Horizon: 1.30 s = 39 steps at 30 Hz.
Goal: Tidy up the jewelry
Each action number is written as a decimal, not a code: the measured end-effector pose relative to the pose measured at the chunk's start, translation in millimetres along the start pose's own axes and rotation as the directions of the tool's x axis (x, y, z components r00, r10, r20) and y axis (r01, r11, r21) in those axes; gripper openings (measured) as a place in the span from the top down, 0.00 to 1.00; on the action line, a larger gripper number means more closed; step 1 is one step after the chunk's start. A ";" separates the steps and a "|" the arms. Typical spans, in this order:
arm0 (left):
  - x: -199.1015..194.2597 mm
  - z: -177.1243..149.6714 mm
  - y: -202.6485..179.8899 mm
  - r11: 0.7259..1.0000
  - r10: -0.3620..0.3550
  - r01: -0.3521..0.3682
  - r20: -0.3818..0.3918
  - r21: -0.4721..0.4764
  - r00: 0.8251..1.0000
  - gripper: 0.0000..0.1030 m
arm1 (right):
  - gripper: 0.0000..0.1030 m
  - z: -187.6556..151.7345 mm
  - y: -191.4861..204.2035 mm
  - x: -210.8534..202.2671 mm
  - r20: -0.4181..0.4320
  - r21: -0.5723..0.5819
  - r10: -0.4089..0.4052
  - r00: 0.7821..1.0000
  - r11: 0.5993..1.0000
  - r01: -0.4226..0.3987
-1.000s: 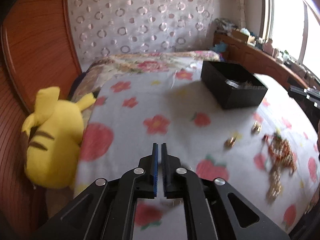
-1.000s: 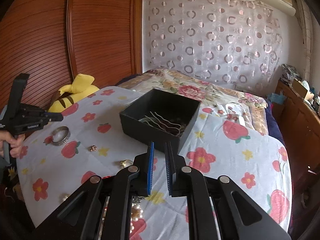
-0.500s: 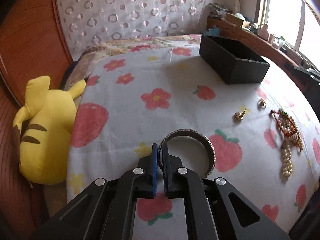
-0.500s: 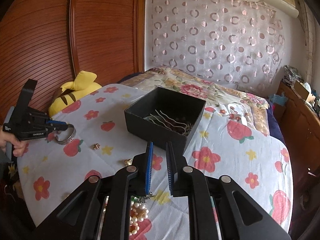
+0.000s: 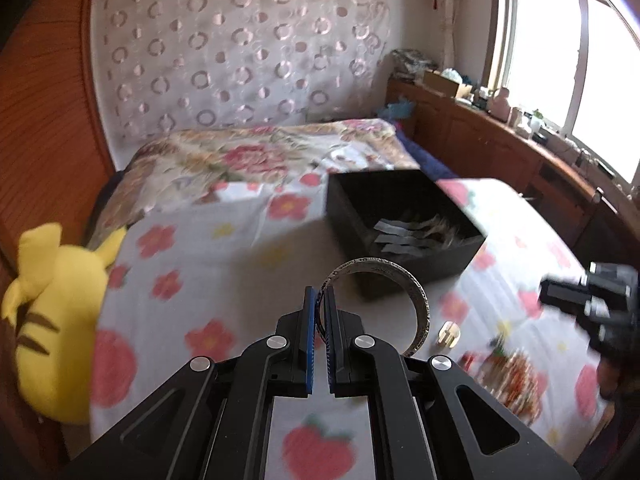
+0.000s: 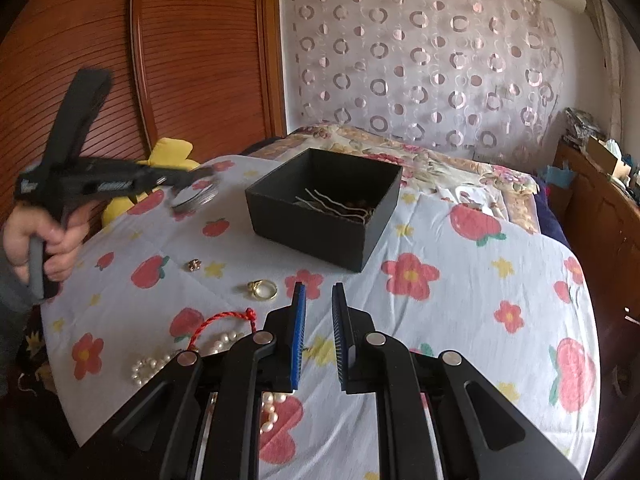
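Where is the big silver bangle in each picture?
Left wrist view: silver bangle at centre, pinched in the left gripper, in front of the black box.
Right wrist view: far left, blurry, left of the box.
Shared landmark: the black box.

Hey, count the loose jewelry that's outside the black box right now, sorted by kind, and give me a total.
Silver bangle, held in the left gripper: 1
Gold ring: 1
Small gold stud piece: 1
Pearl strand with red cord: 1
Total: 4
The hairpins in the black box are not counted.
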<state>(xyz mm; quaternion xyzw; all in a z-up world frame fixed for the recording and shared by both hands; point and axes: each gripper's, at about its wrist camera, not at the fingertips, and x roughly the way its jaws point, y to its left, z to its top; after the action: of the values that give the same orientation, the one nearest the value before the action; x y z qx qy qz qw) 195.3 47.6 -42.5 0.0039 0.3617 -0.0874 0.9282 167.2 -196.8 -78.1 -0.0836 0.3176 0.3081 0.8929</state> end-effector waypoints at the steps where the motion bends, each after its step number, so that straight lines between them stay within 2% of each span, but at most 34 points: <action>1: 2.4 4.9 -4.2 1.000 -0.004 0.004 0.002 0.001 1.000 0.97 | 0.85 -1.0 0.1 -0.7 0.000 0.002 0.000 1.000 1.000 0.000; 11: 37.4 46.2 -33.3 1.000 -0.004 0.004 0.012 0.003 1.000 0.97 | 0.85 -3.7 0.2 -10.0 0.015 0.027 0.021 1.000 0.999 -0.021; 20: 56.2 51.1 -41.1 1.000 0.004 -0.004 -0.004 0.016 1.000 0.96 | 0.85 -9.3 1.2 -14.6 0.016 0.039 0.029 0.999 0.999 -0.029; 25: 56.6 47.3 -40.2 1.000 0.008 -0.008 0.001 0.020 1.000 0.92 | 0.85 -10.6 1.7 -15.0 0.016 0.036 0.026 1.000 0.999 -0.026; 27: 54.3 43.9 -37.9 1.000 0.003 -0.003 0.000 0.013 1.000 0.81 | 0.85 -11.6 2.3 -16.0 0.016 0.031 0.022 1.000 0.999 -0.023; 33: 31.4 18.9 -35.4 1.000 0.002 -0.002 0.016 0.010 1.000 0.59 | 0.85 -18.8 3.9 -23.6 0.017 0.034 0.021 1.000 0.999 -0.022; 34: 26.6 14.1 -35.3 1.000 0.004 -0.004 0.021 0.012 1.000 0.54 | 0.85 -21.1 4.0 -25.0 0.016 0.037 0.022 1.000 0.999 -0.023; 35: 21.3 9.3 -35.2 1.000 0.004 -0.005 0.028 0.014 1.000 0.44 | 0.85 -22.1 4.2 -26.3 0.014 0.041 0.024 1.000 0.999 -0.024; 37: 8.5 -2.7 -34.0 1.000 -0.004 0.004 0.044 0.012 0.999 0.39 | 0.85 -27.1 5.4 -28.8 0.011 0.047 0.029 1.000 0.998 -0.030; 39: -1.7 -14.0 -32.5 1.000 -0.012 0.012 0.046 0.010 0.999 0.26 | 0.85 -31.6 8.0 -30.9 0.005 0.049 0.033 0.999 0.998 -0.034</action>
<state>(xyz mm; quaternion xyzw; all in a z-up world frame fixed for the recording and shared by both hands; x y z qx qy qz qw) 179.3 16.9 -49.9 0.0041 0.3396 -0.0948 0.9358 127.2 -216.8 -83.4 -0.0558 0.3247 0.3153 0.8900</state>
